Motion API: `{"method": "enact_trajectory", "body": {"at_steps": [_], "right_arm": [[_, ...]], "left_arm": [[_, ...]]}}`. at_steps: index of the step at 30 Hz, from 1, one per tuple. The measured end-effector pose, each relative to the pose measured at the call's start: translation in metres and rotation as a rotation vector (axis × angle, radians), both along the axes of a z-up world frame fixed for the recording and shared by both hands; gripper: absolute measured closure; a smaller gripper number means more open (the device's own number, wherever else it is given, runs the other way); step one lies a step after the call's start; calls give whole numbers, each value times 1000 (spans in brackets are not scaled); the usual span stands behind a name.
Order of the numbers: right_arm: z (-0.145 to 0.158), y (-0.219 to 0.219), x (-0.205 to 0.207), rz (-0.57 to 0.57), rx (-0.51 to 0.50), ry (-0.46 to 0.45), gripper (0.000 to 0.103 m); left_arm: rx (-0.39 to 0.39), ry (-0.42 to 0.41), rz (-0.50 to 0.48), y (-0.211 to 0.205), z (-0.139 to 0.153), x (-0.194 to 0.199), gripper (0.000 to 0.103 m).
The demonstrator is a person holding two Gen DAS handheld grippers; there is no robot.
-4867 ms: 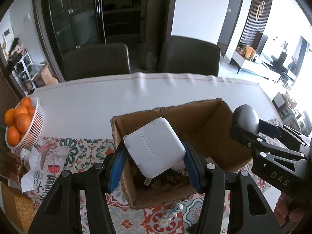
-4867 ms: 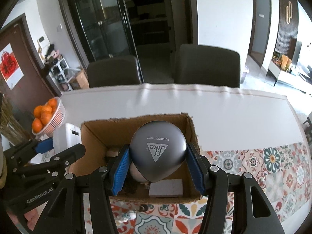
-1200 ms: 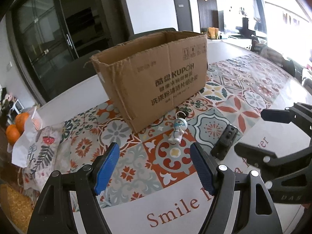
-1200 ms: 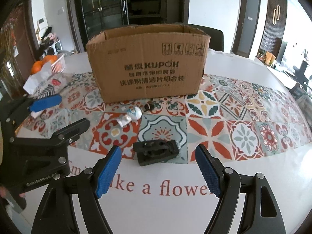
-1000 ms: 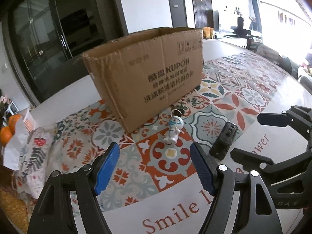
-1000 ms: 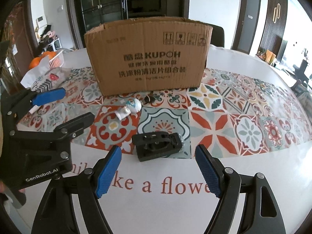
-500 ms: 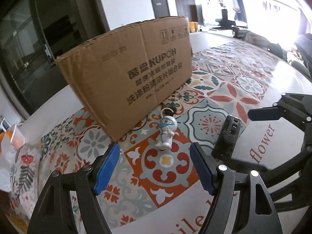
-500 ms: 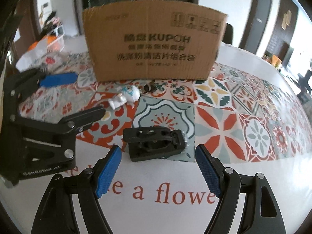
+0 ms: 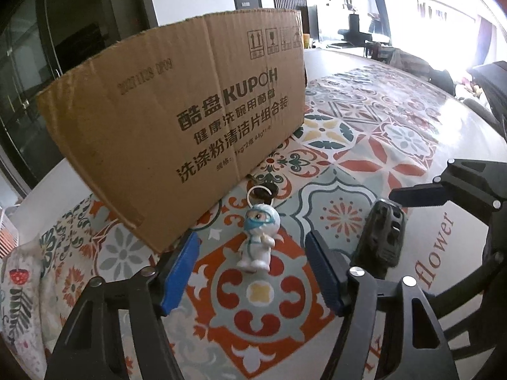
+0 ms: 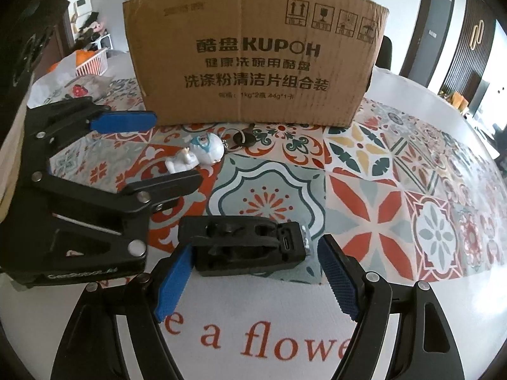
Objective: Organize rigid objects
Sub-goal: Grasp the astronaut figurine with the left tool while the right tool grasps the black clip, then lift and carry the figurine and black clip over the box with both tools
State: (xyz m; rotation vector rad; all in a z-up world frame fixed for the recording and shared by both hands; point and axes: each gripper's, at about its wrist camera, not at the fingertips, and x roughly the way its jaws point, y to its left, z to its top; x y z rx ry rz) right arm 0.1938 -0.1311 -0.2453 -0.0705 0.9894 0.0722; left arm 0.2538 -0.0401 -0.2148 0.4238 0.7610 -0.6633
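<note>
A small white astronaut figurine (image 9: 259,237) with a key ring lies on its back just ahead of the left gripper (image 9: 250,274), between its closing pads; a black moulded block (image 10: 245,243) lies flat between the right gripper's (image 10: 253,280) parted pads, untouched; a tall cardboard box (image 10: 253,53) stands upright beyond both.

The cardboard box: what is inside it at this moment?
It cannot be seen. Both views show only the printed front wall of the cardboard box from low down, so its inside is hidden. In front of it lie a white figurine keychain and a black plastic part.
</note>
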Motion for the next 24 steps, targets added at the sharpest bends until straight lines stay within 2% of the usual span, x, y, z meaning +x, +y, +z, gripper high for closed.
{"method": "enact_trajectory", "body": {"at_steps": [7, 15, 17, 24], "right_arm": [[-9, -4, 8, 6, 44, 8, 24], [-12, -5, 12, 6, 33, -22, 28], [-12, -6, 13, -1, 28, -28, 30], [-12, -23, 17, -39, 30, -34, 30]], "left_arm": [[3, 16, -36, -9, -8, 7, 46], [6, 51, -45, -17, -18, 13, 62], [5, 50, -47, -18, -18, 14, 73], [0, 52, -28, -16, -18, 13, 75]]}}
